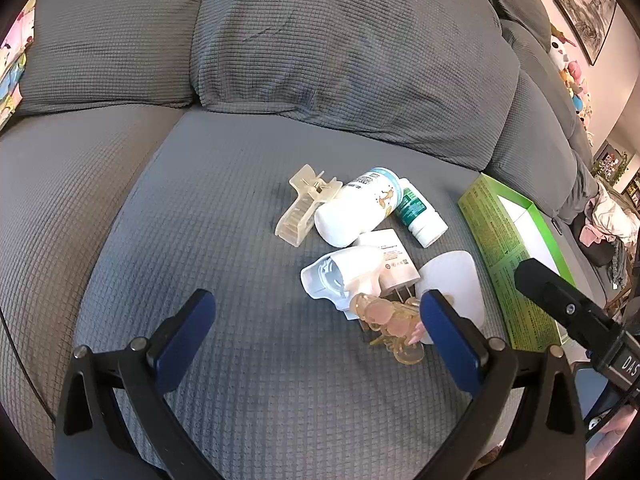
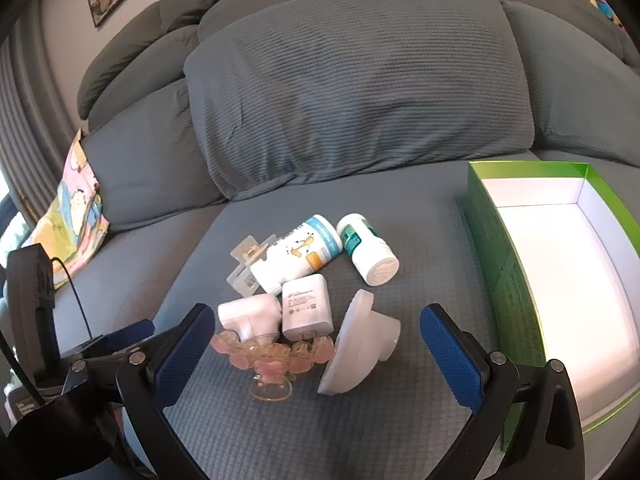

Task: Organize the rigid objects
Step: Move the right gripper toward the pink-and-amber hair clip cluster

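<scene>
Nearest the lens, the right gripper point(image 2: 318, 334) and left gripper point(image 1: 318, 314) both stand spread wide and empty, tilted down over the sofa point(image 2: 360, 80). The green box point(image 2: 496, 248), open and empty, lies on the seat. Left of the box is the pile: two bottles point(image 2: 298, 254) point(image 2: 368, 250), a round white piece point(image 2: 354, 350), a charger point(image 2: 307, 306), a clear clip point(image 2: 248, 266), and nearest, a pink clip point(image 2: 272, 358). Nothing looks boxed yet; the first pick is likely next, calling for closing on one item.
</scene>
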A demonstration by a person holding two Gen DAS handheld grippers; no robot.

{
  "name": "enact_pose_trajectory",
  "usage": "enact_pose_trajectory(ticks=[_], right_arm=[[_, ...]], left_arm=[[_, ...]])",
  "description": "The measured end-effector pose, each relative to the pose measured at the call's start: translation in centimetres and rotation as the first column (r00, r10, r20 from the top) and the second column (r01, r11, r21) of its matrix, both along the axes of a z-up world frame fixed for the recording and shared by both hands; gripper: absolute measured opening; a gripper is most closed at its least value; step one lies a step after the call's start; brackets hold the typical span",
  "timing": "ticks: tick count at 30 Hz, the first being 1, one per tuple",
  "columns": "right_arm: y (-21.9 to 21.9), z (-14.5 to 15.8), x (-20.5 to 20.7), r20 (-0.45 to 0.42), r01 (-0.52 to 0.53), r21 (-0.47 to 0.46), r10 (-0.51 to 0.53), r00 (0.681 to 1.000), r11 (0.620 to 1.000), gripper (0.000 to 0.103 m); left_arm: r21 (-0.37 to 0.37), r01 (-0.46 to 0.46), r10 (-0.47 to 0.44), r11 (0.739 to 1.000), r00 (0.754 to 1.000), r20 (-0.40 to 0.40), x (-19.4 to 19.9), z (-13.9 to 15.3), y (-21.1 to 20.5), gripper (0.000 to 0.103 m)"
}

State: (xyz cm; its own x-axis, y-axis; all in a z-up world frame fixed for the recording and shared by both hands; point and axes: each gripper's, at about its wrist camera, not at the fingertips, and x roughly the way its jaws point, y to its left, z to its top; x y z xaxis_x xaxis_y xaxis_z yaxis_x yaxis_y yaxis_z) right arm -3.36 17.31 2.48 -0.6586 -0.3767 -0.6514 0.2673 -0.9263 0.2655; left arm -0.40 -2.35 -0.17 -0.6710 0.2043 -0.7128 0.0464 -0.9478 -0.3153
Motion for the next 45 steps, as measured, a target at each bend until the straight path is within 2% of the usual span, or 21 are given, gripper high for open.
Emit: enact_pose_trajectory(ticks=[7, 9, 13, 17, 21, 29, 36, 45], right_arm=[[-0.1, 0.0, -0.1, 0.013, 0.002, -0.033, -0.002, 1.000, 0.999, 0.102], [-0.1, -0.1, -0.1, 0.017, 0.003, -0.039, -0.002, 1.000, 0.999, 0.093], [0.0, -0.4, -0.2, 0.026, 0.016, -0.036, -0.015, 1.000, 0.999, 0.091], [0.1, -0.3, -0.4, 0.035, 0.009, -0.071, -0.007, 0.999, 0.997, 0.075], [-0.3, -0.3, -0.4, 0.041, -0.014, -0.068, 0.017, 0.999, 0.998, 0.067], [-1.4, 0.1, -0.2, 0.037, -0.079, -0.090, 0.083, 0.996, 0.993, 0.067], [-2.1, 0.2, 0.3, 0.038, -0.118, -0.114, 0.123, 0.992, 0.986, 0.067], [-1.8, -0.8, -0.3, 0.129, -0.106, -0.201, 0.133, 0.983, 0.974, 0.067]], left_arm=[[-0.016, 0.027, -0.027, 0.999, 1.000, 0.010, 0.0, -0.3, 0.5, 0.098], [-0.020, 0.033, -0.033, 0.999, 0.999, 0.012, 0.0, -0.3, 0.7, 0.097], [-0.015, 0.034, -0.033, 0.999, 0.999, 0.015, 0.0, -0.2, 0.9, 0.097], [-0.034, 0.030, -0.029, 0.999, 0.999, 0.031, 0.0, -0.4, 1.2, 0.097], [-0.043, 0.029, -0.027, 0.999, 0.999, 0.034, 0.0, -0.5, 1.2, 0.097], [-0.076, 0.027, -0.024, 0.997, 0.999, 0.043, 0.0, -0.7, 1.6, 0.096], [-0.066, 0.037, -0.035, 0.997, 0.999, 0.027, 0.0, -0.4, 1.7, 0.093], [-0.069, 0.047, -0.044, 0.996, 0.998, 0.050, -0.4, -1.1, 2.2, 0.093]])
